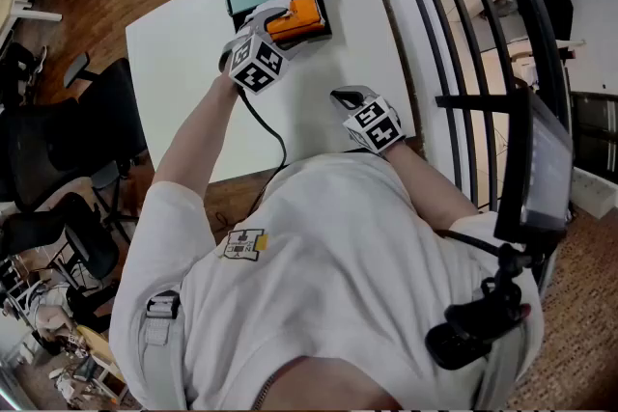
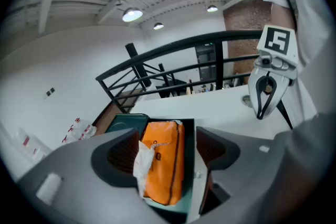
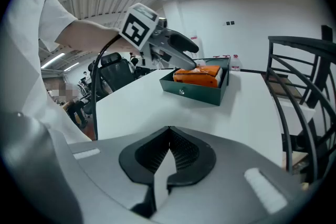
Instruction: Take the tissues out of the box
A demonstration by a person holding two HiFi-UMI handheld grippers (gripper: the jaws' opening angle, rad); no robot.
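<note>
table (image 1: 179, 72): white and mostly bare; it carries everything here.
box (image 3: 195, 93): dark green, open on top, low walls. It sits at the far edge of the table, a little right of the middle. It looks light, so I judge it could lift or skate along with its contents.
left tongs (image 2: 167, 139): released, jaws standing wide. They hang over the box with the pack framed in the gap between them; the pads are clear of it, so there is no grip yet.
right tongs (image 3: 168, 134): clenched, tips meeting, nothing gripped that I can make out. They are parked by the near right corner of the table, well apart from the box.
tissue pack (image 2: 164, 162): orange film wrap, lying flat inside the box and filling much of it.
loose tissue (image 2: 142, 162): a white tuft poking up from the pack's slot, on the side by my left jaw.
handling, pack: I judge it light and soft. It will squash under the pads, and the glossy film is likely slippery.
handling, tuft: thin and weak. Pulled alone, it would probably tear, or draw out one sheet and leave the pack behind.
where to take hold: across the pack's narrow width near the middle, pads low on its two long sides, with a gentle squeeze.
caution: lift straight up, and use the right tongs to pin a box wall if the box rises.
</note>
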